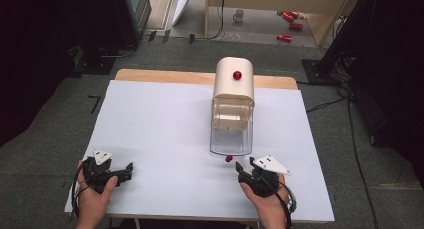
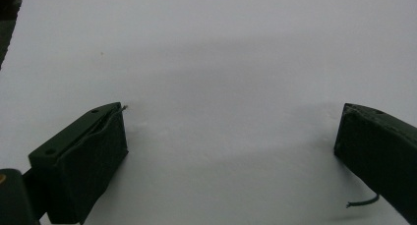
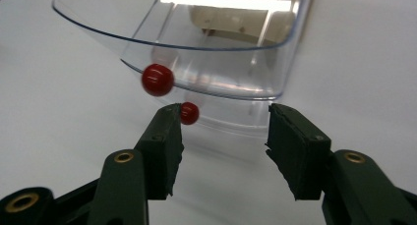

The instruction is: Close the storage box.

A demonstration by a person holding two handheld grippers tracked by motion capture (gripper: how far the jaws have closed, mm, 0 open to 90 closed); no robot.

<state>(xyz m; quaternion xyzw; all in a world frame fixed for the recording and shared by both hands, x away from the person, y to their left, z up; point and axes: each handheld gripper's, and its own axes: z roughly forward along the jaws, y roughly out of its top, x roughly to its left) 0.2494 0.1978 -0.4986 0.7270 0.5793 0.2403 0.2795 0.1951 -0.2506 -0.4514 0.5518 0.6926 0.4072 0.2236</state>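
A cream box (image 1: 233,79) with a red knob (image 1: 237,75) on top stands at the middle back of the white table (image 1: 165,134). A clear plastic bin (image 1: 231,134) sticks out of its front. A red ball (image 1: 229,159) sits at the bin's front edge, seen close up as the red ball (image 3: 157,79). A smaller red spot beside the left jaw tip could be a reflection or a second ball. My right gripper (image 1: 246,165) (image 3: 223,112) points at the clear bin (image 3: 196,43), its jaws apart with nothing between them. My left gripper (image 1: 125,173) (image 2: 231,122) rests open over bare table.
The table's front edge runs just below both hands. Beyond the far edge, on the floor, lie several red cans (image 1: 290,19) and a mug (image 1: 239,15). Dark equipment stands at the upper left and along the right side.
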